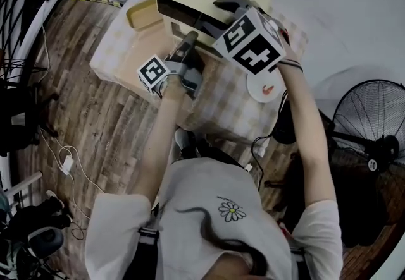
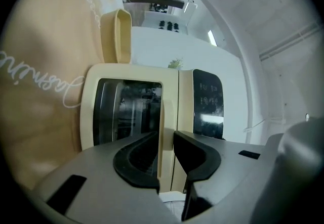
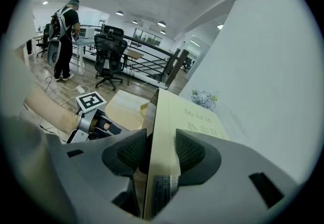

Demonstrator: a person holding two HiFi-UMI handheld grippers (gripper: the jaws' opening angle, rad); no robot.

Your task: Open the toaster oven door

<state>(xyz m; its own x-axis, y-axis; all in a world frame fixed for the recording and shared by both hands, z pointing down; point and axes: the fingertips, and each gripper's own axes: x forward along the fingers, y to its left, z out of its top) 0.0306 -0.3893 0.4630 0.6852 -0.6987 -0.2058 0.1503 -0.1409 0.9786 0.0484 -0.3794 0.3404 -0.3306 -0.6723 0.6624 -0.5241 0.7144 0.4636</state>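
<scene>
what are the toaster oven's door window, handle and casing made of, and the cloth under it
The door window: dark glass, glossy; it mirrors the room.
The door handle: cream, smooth, likely plastic or painted metal.
The casing: cream, satin sheen; painted metal or plastic, unclear.
The cloth: apparently woven fabric, matte, pale checks, hanging over at the edge.

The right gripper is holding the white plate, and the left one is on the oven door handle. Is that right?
Not quite. The right gripper is clamped on the top edge of the toaster oven, as the right gripper view shows. The white plate lies untouched on the table. The left gripper is on the door handle.
</scene>
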